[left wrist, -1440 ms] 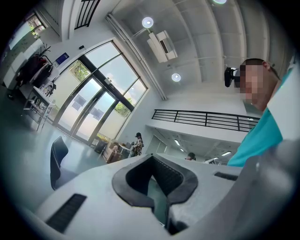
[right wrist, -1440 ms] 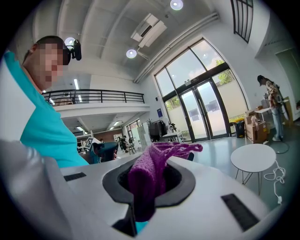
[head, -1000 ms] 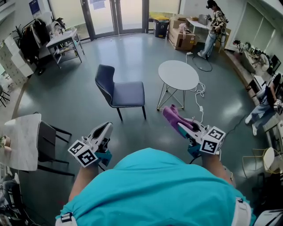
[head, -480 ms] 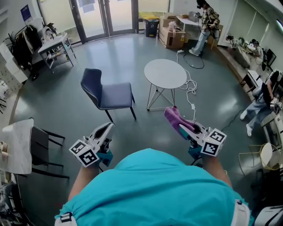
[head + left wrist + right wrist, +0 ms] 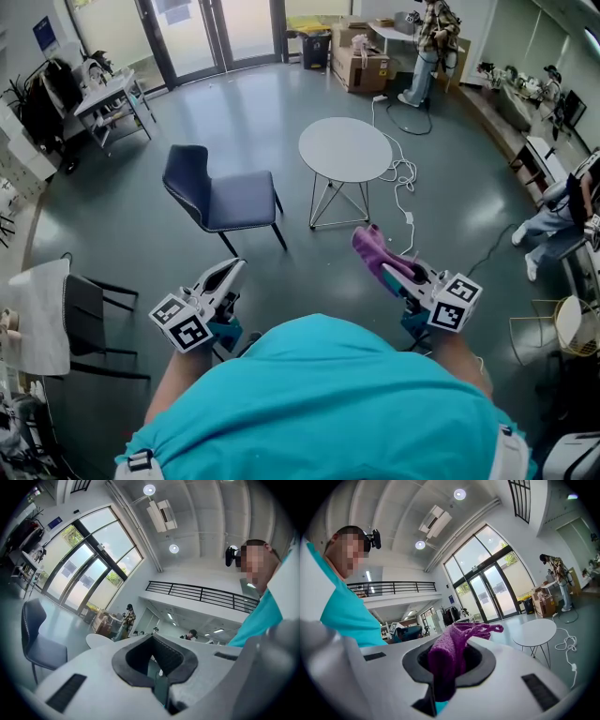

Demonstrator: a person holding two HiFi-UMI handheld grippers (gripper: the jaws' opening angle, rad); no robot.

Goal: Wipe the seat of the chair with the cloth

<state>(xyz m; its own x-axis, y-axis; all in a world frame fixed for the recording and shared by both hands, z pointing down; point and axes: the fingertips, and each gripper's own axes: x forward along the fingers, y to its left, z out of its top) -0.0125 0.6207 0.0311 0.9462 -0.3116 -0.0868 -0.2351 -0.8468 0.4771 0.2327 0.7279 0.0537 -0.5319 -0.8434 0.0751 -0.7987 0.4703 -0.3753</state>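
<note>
Chair [image 5: 234, 200] upper left of centre, well apart from both grippers, purple cloth [image 5: 375, 251] clamped in right gripper [image 5: 398, 270], left gripper [image 5: 223, 279] closed on nothing

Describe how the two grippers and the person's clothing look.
Both the left gripper and the right gripper have pale grey, tapering bodies with black pads inside and teal parts at the grip. Each carries a white cube with black square markers. The person wears a teal short-sleeved top.
</note>
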